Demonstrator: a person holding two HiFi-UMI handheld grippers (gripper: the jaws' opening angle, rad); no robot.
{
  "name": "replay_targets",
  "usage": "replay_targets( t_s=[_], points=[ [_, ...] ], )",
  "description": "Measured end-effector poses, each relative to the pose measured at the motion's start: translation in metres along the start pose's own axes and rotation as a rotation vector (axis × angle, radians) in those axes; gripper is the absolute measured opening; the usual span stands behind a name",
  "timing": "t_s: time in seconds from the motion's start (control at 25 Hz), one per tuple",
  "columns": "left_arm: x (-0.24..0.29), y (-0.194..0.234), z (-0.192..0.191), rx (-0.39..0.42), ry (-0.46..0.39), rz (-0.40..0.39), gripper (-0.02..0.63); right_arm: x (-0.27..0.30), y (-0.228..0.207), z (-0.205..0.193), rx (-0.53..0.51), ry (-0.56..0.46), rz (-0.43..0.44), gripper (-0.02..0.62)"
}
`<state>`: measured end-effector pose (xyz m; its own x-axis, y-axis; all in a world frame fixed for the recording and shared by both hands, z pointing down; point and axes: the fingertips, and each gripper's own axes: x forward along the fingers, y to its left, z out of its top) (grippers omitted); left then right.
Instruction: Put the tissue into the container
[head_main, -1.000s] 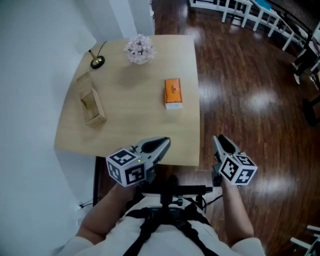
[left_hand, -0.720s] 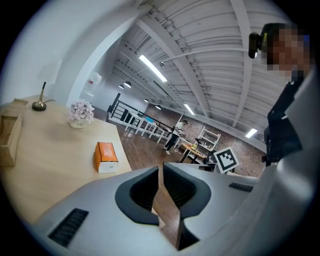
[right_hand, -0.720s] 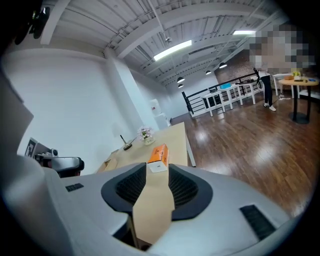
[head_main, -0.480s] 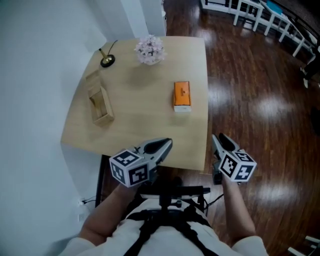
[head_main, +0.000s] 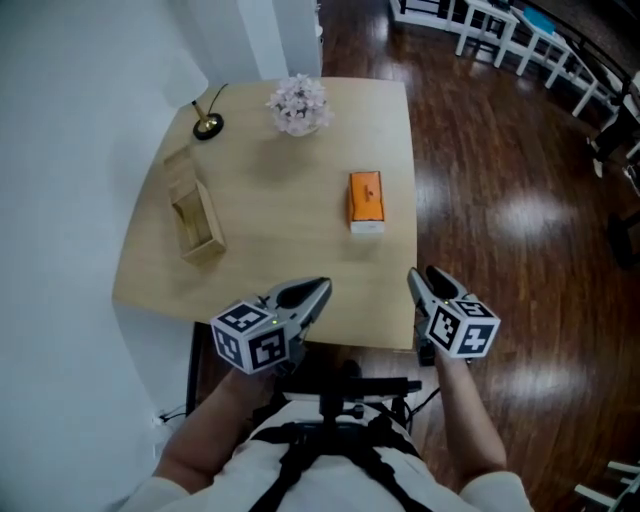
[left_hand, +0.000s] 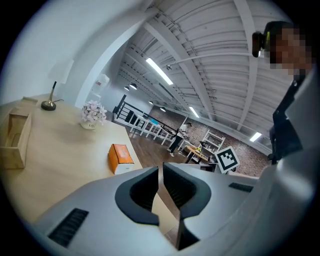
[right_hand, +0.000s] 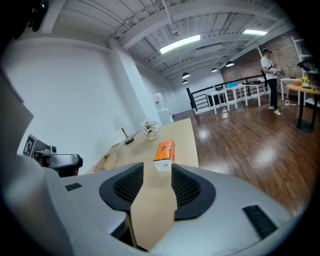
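Observation:
An orange tissue box (head_main: 366, 200) lies on the right half of the light wooden table (head_main: 270, 250); it also shows in the left gripper view (left_hand: 120, 155) and the right gripper view (right_hand: 164, 149). An open wooden container (head_main: 197, 222) stands near the table's left edge (left_hand: 15, 140). My left gripper (head_main: 316, 289) hovers over the near table edge, jaws shut with nothing between them (left_hand: 161, 167). By the near right corner, my right gripper (head_main: 414, 281) is open and empty (right_hand: 157, 167), pointing at the tissue box; its jaws have just been opening.
A small pot of pale flowers (head_main: 297, 103) and a black-and-gold stand (head_main: 207, 125) sit at the table's far side. A white wall runs along the left. Dark wooden floor (head_main: 500, 220) lies to the right, with white railings (head_main: 520, 35) further off.
Both grippers have moved forward toward the table's near edge. The right gripper has shifted left toward the table corner and its jaws stand wider.

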<state>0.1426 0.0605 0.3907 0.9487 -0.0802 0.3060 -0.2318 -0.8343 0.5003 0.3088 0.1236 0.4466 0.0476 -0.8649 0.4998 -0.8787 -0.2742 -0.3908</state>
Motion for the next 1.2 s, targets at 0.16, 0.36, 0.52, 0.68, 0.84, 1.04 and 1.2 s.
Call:
replay_targets(
  t_s=[0.16,0.36,0.52,0.68,0.84,1.04,1.2],
  points=[
    [-0.006,0.021,0.010,-0.003,0.012,-0.037,0.020,0.017,0.017,0.005,-0.003,0.005,-0.035,0.181],
    [-0.015,0.059,0.023,-0.006,0.032,-0.072,0.020,0.046,0.037,0.009,-0.003,0.015,-0.079,0.193],
    [-0.024,0.084,0.035,0.000,0.050,-0.103,0.020,0.065,0.051,0.014,0.009,0.008,-0.117,0.193],
    [-0.034,0.107,0.042,0.009,0.073,-0.126,0.020,0.082,0.065,0.017,0.014,0.004,-0.148,0.193],
    [-0.043,0.124,0.043,0.013,0.101,-0.153,0.020,0.096,0.076,0.020,0.006,0.006,-0.168,0.206],
    [-0.050,0.137,0.045,0.004,0.124,-0.179,0.020,0.107,0.081,0.024,0.007,0.024,-0.194,0.216],
    [-0.046,0.148,0.046,-0.001,0.116,-0.165,0.020,0.120,0.076,0.026,-0.010,0.044,-0.200,0.216]
  ],
)
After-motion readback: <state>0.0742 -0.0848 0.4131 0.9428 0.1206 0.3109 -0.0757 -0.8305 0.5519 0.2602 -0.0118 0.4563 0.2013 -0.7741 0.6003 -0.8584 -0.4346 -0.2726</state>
